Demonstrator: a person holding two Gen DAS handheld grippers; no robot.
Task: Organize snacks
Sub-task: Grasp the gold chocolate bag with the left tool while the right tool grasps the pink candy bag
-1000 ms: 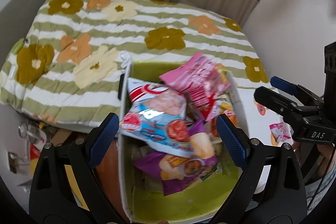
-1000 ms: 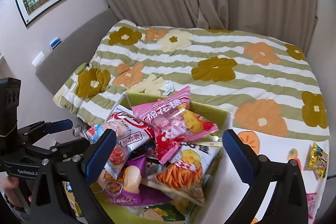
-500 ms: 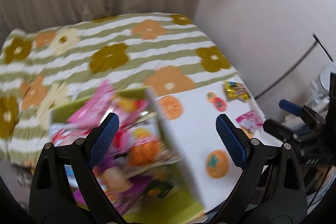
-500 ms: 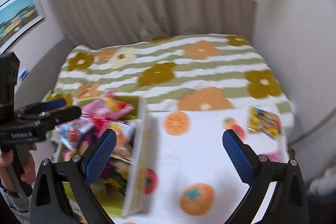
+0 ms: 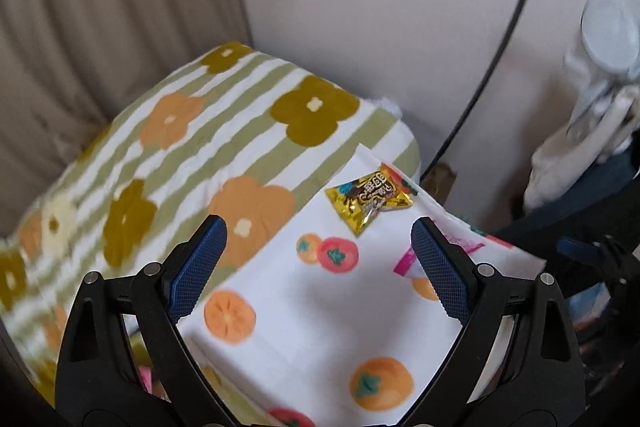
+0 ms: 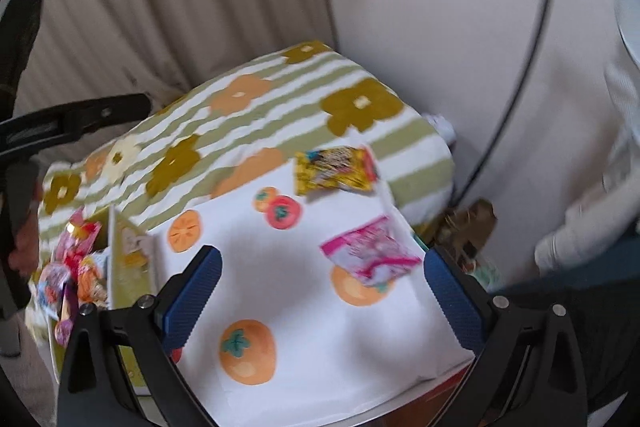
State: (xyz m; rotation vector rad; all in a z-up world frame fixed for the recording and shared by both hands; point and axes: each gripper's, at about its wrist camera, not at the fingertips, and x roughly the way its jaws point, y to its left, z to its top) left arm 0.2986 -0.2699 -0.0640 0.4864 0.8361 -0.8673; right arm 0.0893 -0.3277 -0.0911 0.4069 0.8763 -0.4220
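Yellow snack packet (image 5: 369,198) lies flat at the far corner of the fruit-print cloth (image 5: 304,311), close to its edge. Pink packet (image 6: 370,255) sits nearer, by the cloth's right edge, well apart from the yellow one. Green box (image 6: 120,259) full of snack bags stands at the cloth's left side. Floral quilt (image 5: 180,143) behind. Left gripper (image 5: 320,267) and right gripper (image 6: 322,293) both spread wide, holding nothing, above bare cloth.
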